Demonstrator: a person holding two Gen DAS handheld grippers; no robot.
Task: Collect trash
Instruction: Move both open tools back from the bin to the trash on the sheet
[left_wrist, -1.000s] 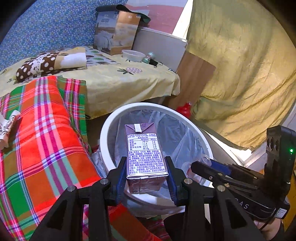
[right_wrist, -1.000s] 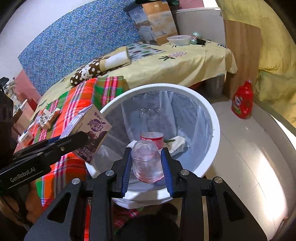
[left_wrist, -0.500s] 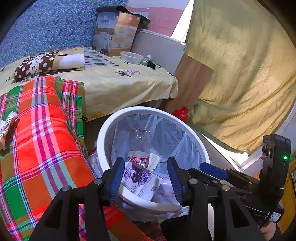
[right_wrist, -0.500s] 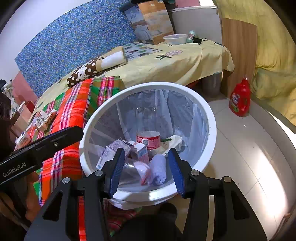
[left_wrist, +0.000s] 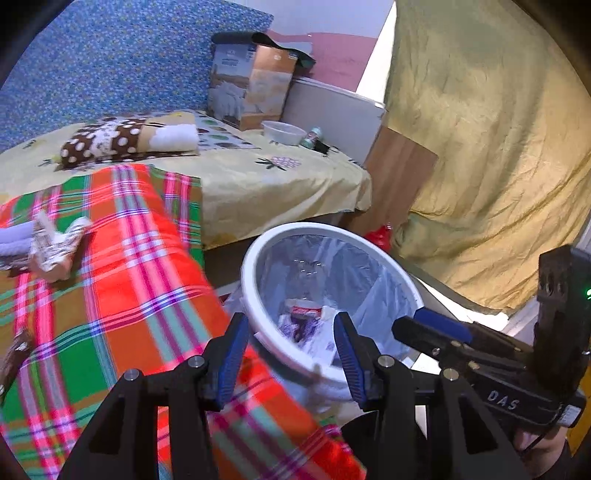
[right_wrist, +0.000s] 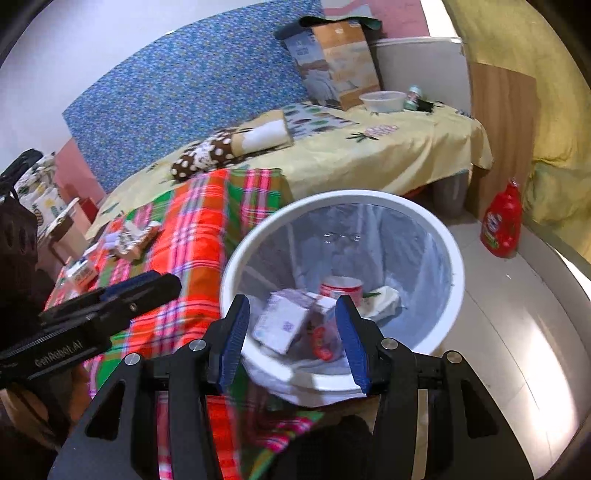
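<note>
I see my left gripper (left_wrist: 291, 345) and right gripper (right_wrist: 291, 338) both spread, holding nothing, above the white trash bin (right_wrist: 456, 258); the milk carton (right_wrist: 282, 323) lies inside beside a plastic bottle (right_wrist: 325, 338).

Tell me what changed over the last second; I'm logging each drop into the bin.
Both grippers let go. The left gripper dropped its purple drink carton into the white bin, and the right gripper dropped its clear plastic bottle there too. Both now stand open and empty, and the left view has swung toward the plaid cloth. The bin, the wrappers on the cloth and the red bottle stayed put.
</note>
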